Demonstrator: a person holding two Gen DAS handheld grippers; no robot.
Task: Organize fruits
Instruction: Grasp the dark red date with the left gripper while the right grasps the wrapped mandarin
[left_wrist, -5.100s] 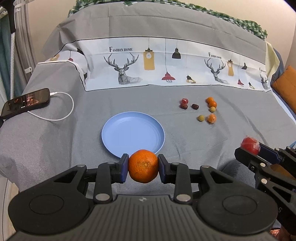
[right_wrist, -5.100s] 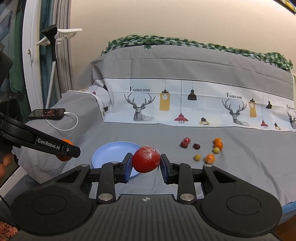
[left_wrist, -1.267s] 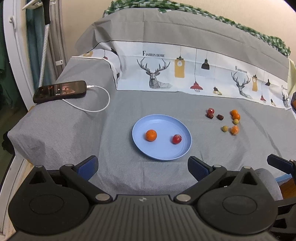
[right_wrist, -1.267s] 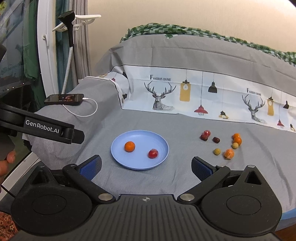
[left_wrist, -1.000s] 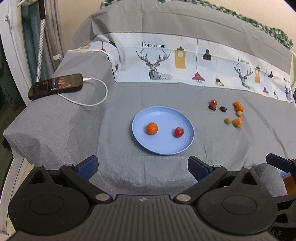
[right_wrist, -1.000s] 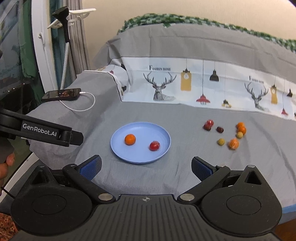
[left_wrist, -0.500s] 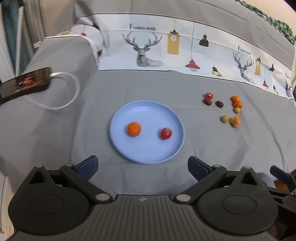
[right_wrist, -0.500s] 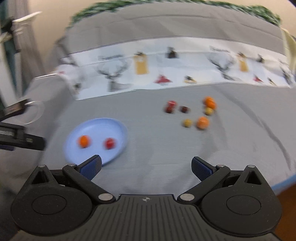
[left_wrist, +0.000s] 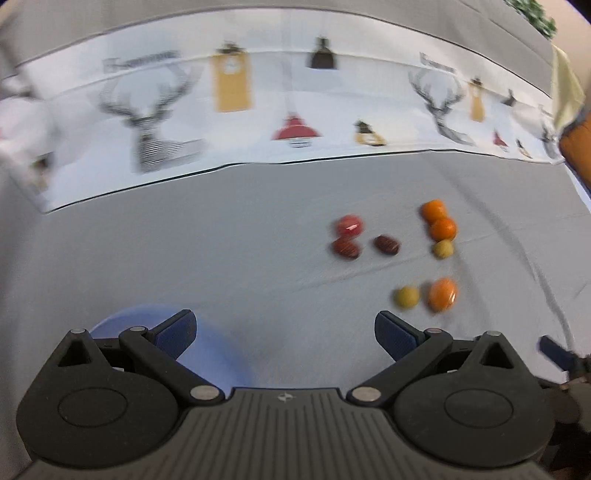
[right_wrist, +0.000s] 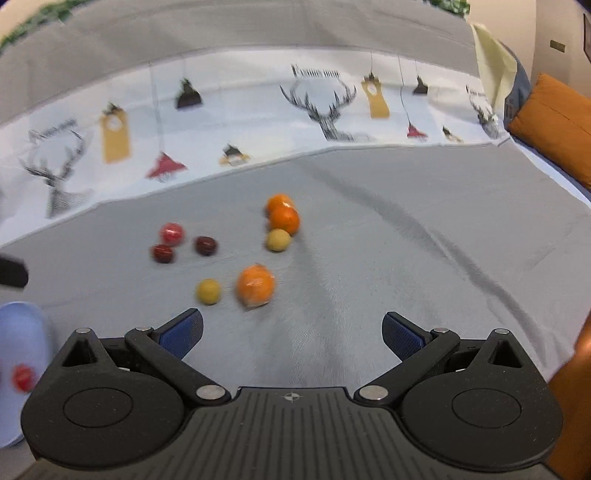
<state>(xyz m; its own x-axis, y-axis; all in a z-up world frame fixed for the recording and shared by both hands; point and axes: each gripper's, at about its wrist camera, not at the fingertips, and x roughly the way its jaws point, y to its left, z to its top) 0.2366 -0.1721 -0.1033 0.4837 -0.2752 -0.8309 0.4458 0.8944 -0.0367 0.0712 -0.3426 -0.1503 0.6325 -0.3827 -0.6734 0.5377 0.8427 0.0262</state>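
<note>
Several small fruits lie loose on the grey cloth: a wrapped red fruit (left_wrist: 349, 225) (right_wrist: 171, 233), two dark red ones (left_wrist: 386, 244) (right_wrist: 205, 245), oranges (left_wrist: 442, 229) (right_wrist: 283, 218), a nearer orange (left_wrist: 442, 294) (right_wrist: 256, 285) and two yellow fruits (left_wrist: 407, 297) (right_wrist: 208, 291). The blue plate (left_wrist: 221, 360) (right_wrist: 22, 332) is partly hidden behind the left gripper; a red fruit (right_wrist: 23, 376) lies on it. My left gripper (left_wrist: 284, 334) is open and empty, short of the red fruits. My right gripper (right_wrist: 291, 334) is open and empty, just short of the nearer orange.
A white printed cloth with deer and lamps (left_wrist: 258, 110) covers the raised back. An orange cushion (right_wrist: 554, 125) lies at the far right. The right gripper's tip (left_wrist: 554, 352) shows at the lower right of the left wrist view.
Both grippers have moved forward and right, off the plate and toward the loose fruits. Both stay open and empty. The plate has slid to the lower left of both views.
</note>
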